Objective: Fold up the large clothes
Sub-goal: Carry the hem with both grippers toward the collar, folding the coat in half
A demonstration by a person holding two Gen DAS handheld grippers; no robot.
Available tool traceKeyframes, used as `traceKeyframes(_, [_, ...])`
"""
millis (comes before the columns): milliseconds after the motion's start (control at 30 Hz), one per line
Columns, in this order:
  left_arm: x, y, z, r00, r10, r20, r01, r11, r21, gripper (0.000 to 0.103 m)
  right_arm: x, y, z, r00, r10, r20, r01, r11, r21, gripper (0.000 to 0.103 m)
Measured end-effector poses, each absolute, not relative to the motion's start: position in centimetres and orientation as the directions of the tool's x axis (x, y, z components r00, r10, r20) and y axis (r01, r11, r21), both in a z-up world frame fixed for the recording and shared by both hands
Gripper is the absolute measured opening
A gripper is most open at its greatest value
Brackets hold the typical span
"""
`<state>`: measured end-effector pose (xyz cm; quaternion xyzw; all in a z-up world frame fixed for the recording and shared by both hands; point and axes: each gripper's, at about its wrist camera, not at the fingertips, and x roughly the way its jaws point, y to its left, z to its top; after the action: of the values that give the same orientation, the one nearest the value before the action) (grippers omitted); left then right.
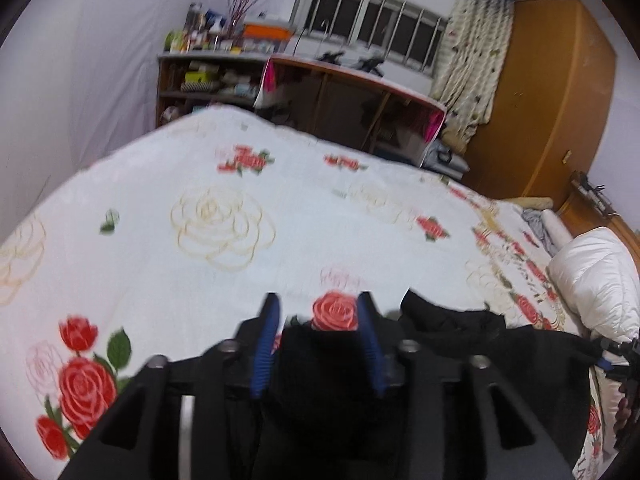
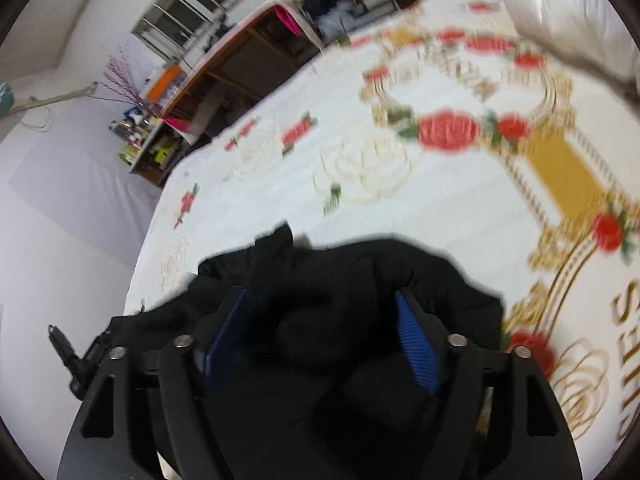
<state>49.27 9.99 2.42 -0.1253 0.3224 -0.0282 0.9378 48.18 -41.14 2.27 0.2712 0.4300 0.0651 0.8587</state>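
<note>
While the rose-printed bedspread (image 1: 224, 240) lies flat, the bunched black garment (image 2: 340, 280) sits at its near edge; left gripper (image 1: 318, 312) and right gripper (image 2: 324, 300) straddle folds, jaws spread, so closing may snag several layers.

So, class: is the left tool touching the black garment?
Touching. In the left wrist view the black garment sits bunched between the left tool's blue pads, pressing against both. The jaws stand partly apart, so a firm clamp cannot be confirmed.
</note>
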Motion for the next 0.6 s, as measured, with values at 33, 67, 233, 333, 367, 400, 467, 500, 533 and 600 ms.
traceKeyframes(33, [49.1,10.2,2.8,0.798,-0.134,-0.587,-0.025,0.967,-0.254,0.048,47.9,-41.3,2.9,0.639,0.325,-0.697,0.113,0.857,0.504,0.074])
traceKeyframes(67, [48.9,10.4,3.0,0.804,-0.136,-0.579,-0.022,0.966,-0.259,0.051,47.7,-41.4,3.3,0.652,0.315,-0.690,0.103,0.864,0.493,0.074])
traceKeyframes(233, [48.8,11.6,0.1,0.765,-0.144,-0.628,-0.044,0.961,-0.273,0.060,47.2,-41.6,1.7,0.659,0.299,-0.690,0.104,0.873,0.477,0.075])
traceKeyframes(333, [49.2,12.2,-3.2,0.705,-0.169,-0.689,-0.062,0.953,-0.297,0.061,47.7,-41.6,-1.1,0.617,0.285,-0.733,0.130,0.882,0.453,0.075])
traceKeyframes(367, [49.4,12.5,-4.3,0.686,-0.185,-0.704,-0.068,0.947,-0.315,0.061,47.9,-41.6,-2.1,0.606,0.276,-0.746,0.135,0.889,0.439,0.075])
traceKeyframes(400, [49.6,12.8,-5.2,0.671,-0.201,-0.714,-0.074,0.939,-0.335,0.061,48.0,-41.7,-2.7,0.599,0.276,-0.752,0.135,0.890,0.435,0.075])
traceKeyframes(467, [50.0,13.1,-6.7,0.645,-0.237,-0.727,-0.086,0.922,-0.377,0.062,48.3,-41.9,-3.9,0.580,0.286,-0.762,0.130,0.891,0.434,0.075])
traceKeyframes(500, [50.3,13.2,-7.1,0.635,-0.254,-0.729,-0.084,0.916,-0.393,0.062,48.5,-41.9,-4.3,0.571,0.289,-0.769,0.121,0.896,0.427,0.075])
traceKeyframes(533, [50.4,12.8,-7.3,0.627,-0.268,-0.731,-0.076,0.914,-0.399,0.049,48.7,-41.8,-4.5,0.562,0.285,-0.776,0.114,0.903,0.414,0.070])
traceKeyframes(600, [50.6,11.6,-6.8,0.622,-0.277,-0.732,-0.027,0.927,-0.373,0.013,48.8,-41.6,-4.1,0.582,0.267,-0.768,0.113,0.909,0.401,0.017])
